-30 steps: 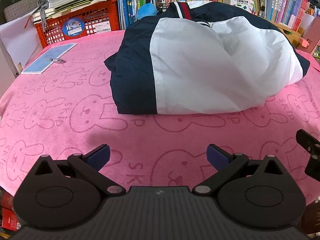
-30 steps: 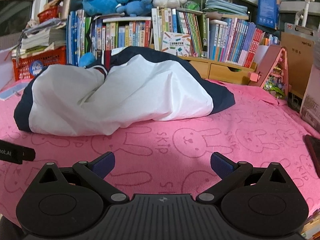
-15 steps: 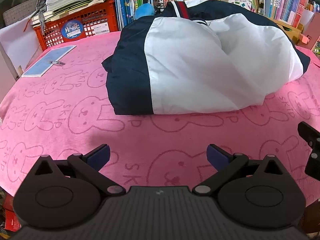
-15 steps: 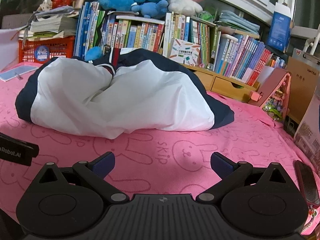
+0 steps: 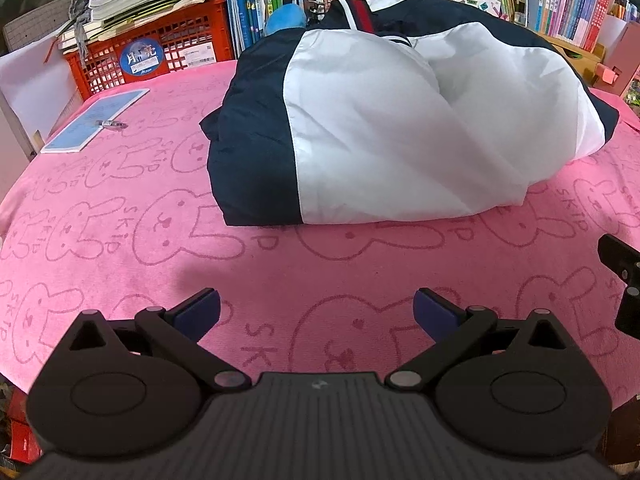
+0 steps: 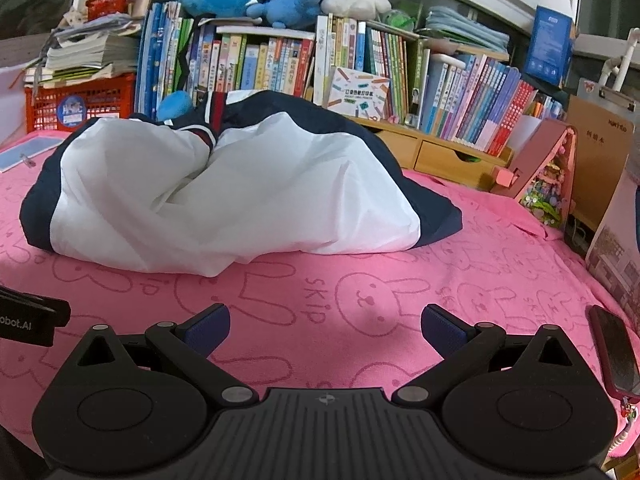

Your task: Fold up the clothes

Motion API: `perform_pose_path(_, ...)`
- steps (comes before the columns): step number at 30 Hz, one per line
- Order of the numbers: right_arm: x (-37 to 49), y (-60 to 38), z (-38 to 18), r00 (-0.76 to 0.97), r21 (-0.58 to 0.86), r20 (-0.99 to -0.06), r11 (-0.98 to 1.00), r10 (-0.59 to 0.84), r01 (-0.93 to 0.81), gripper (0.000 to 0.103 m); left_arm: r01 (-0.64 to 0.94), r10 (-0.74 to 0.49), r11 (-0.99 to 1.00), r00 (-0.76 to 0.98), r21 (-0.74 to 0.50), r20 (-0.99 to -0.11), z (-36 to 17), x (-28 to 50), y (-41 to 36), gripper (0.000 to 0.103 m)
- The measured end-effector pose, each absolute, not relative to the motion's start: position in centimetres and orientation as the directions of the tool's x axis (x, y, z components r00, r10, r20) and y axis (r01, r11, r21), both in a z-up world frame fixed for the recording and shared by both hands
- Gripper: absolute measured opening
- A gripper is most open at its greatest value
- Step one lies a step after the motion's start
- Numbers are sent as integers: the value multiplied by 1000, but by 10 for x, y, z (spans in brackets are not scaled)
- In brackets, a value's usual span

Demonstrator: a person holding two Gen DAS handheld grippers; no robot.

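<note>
Navy-and-white nylon jacket (image 5: 400, 120) lies bunched in a loose mound at the upper centre of both views, on the pink rabbit-print towel (image 5: 120, 240) covering the counter. Left gripper (image 5: 316, 312) and right gripper (image 6: 326, 326) hover apart from it, fingers wide and empty. Folding looks barely finished or paused; next comes pinching a near hem. Bare towel at the lower frame gives room; the red plastic crate (image 5: 160, 48) crowds the upper left.

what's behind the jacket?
Behind the jacket: a row of books and a blue plush poking out at its collar. The books' lower ends and most of the plush are covered by the jacket.
</note>
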State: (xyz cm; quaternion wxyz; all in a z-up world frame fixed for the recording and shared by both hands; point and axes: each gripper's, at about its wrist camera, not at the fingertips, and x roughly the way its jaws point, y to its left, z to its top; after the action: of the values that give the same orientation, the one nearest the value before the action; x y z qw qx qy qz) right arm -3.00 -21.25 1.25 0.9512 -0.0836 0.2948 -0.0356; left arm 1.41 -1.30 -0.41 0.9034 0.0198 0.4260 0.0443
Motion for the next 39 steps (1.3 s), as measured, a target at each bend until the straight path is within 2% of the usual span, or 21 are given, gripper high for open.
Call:
perform_pose_path(12, -27, -215, 10, 817, -179, -562, 983, -129, 32, 103, -51, 77, 997, 621, 58, -780, -8, 14, -13, 103)
perform_pose_path(14, -30, -218, 11, 833, -143, -544, 989, -101, 27, 103, -43, 71, 997, 617, 57, -784, -10, 13, -15, 103)
perform_pose_path(18, -27, -235, 19, 873, 39, -487, 999, 22, -4, 103, -37, 69, 998, 621, 59, -781, -10, 13, -15, 103)
perform_pose_path(21, 16, -237, 36, 892, 108, -446, 994, 77, -32, 103, -51, 84, 996, 624, 67, -777, -7, 12, -9, 103)
perform_pose_path(24, 82, -211, 50, 900, -8, -421, 992, 113, -128, 103, -80, 101, 995, 633, 65, -768, 0, 7, 3, 103)
perform_pose_path(26, 130, -184, 43, 883, -143, -459, 972, 101, -185, 102, -109, 120, 992, 635, 65, -763, 6, 3, 15, 103)
perform_pose_path(27, 154, -171, 37, 870, -203, -486, 957, 87, -209, 99, -122, 128, 990, 635, 65, -762, 9, 2, 21, 103)
perform_pose_path(28, 179, -161, 23, 834, -237, -549, 948, 51, -214, 80, -134, 137, 989, 635, 67, -760, 12, 0, 27, 103)
perform_pose_path(30, 213, -154, -8, 746, -254, -666, 941, -2, -224, 51, -159, 166, 984, 641, 82, -749, 19, -3, 40, 103)
perform_pose_path(31, 211, -160, -11, 751, -219, -660, 949, 26, -226, 38, -172, 181, 981, 647, 90, -740, 22, -5, 46, 103)
perform_pose_path(32, 202, -166, -5, 759, -206, -650, 952, 40, -226, 29, -185, 197, 978, 653, 98, -731, 24, -6, 52, 103)
perform_pose_path(33, 191, -174, 2, 773, -195, -633, 955, 53, -225, 14, -199, 209, 975, 662, 100, -720, 26, -7, 58, 103)
perform_pose_path(35, 156, -199, 22, 847, -212, -530, 962, 37, -175, 11, -227, 217, 970, 667, 83, -713, 27, -6, 66, 103)
perform_pose_path(37, 120, -235, 41, 910, -246, -411, 968, -58, -50, 12, -242, 212, 968, 661, 63, -720, 24, 0, 71, 103)
perform_pose_path(39, 87, -277, 54, 919, -202, -378, 979, -114, 38, 12, -238, 203, 970, 658, 55, -725, 21, 4, 71, 103)
